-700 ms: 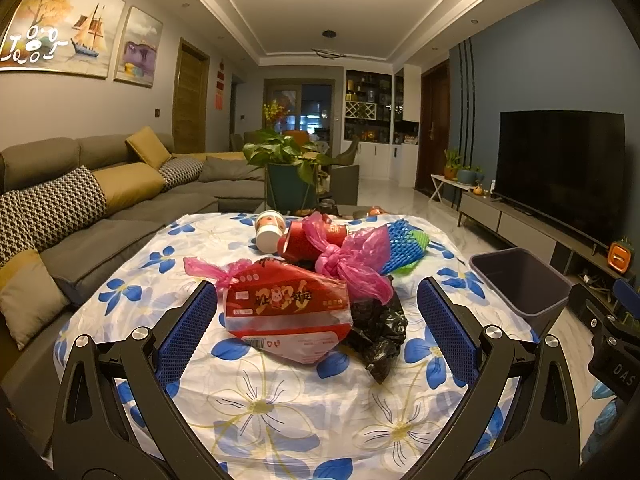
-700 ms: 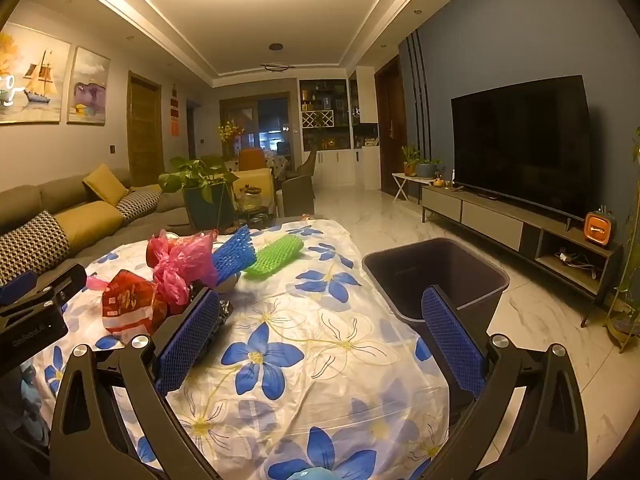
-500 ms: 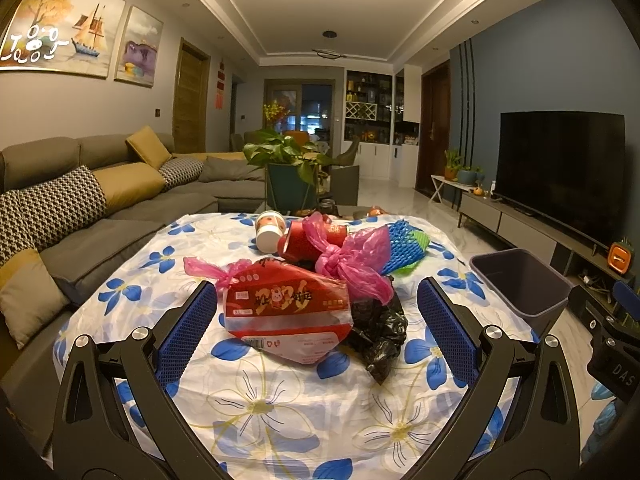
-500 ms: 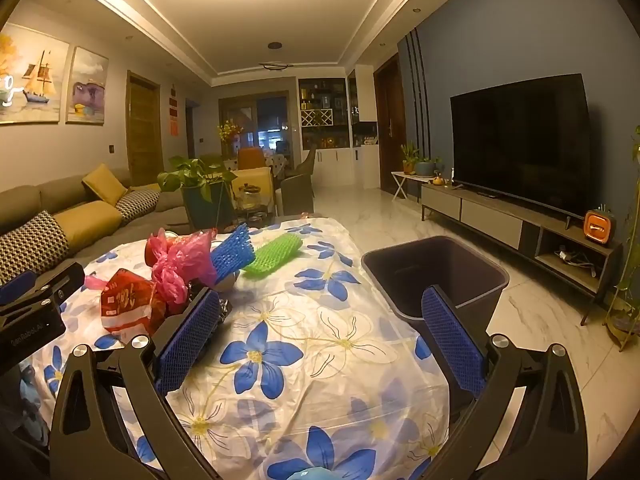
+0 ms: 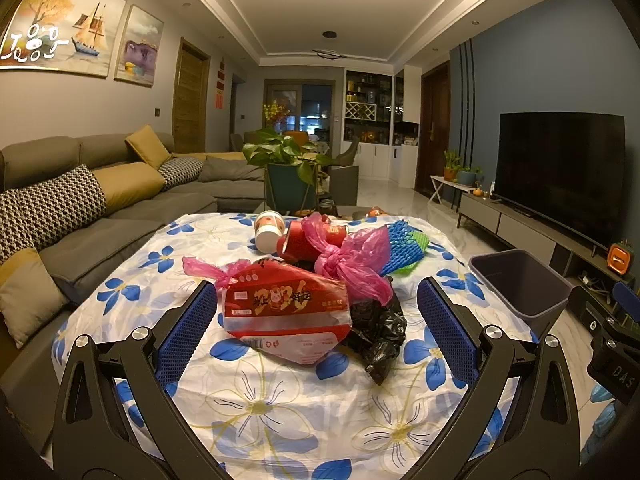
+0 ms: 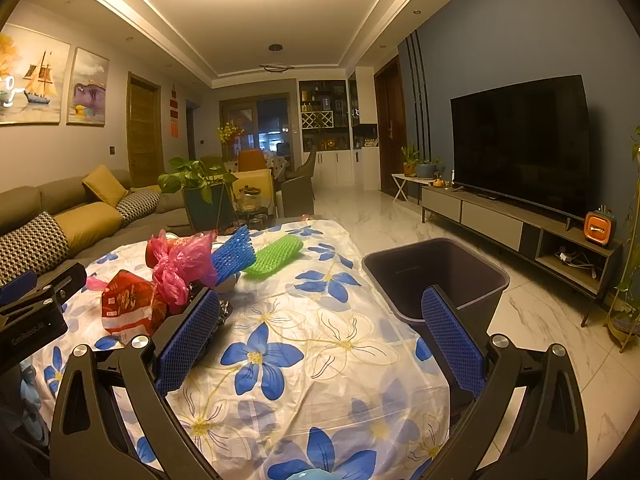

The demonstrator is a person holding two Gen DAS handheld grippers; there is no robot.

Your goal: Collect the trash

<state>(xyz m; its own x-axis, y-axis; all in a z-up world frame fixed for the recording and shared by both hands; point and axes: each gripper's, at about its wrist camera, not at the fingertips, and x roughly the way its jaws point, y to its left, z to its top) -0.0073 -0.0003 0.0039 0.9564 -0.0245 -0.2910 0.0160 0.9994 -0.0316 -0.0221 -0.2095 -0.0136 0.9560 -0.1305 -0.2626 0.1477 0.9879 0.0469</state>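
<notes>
Left wrist view: almost nothing changed against earlier frames. Left gripper (image 5: 316, 332) jaws wide, empty, framing red printed plastic packet (image 5: 286, 308) on blue-flowered tablecloth (image 5: 256, 412). Pink knotted plastic bag (image 5: 352, 258) behind packet, crumpled black plastic bag (image 5: 378, 332) right of packet, touching. No trash collected yet.

Right wrist view: barely shifted. Right gripper (image 6: 320, 344) wide, empty. Dark grey plastic bin (image 6: 440, 276) right of packet (image 6: 126, 304), well apart, beside table edge.

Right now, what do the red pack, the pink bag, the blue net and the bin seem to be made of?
Red pack: thin glossy plastic film, judging by its sheen and creases. Pink bag: thin translucent plastic, crumpled and knotted. Blue net: looks like foam mesh, matte with open cells. Bin: probably rigid plastic, smooth dark walls with a faint sheen.
</notes>
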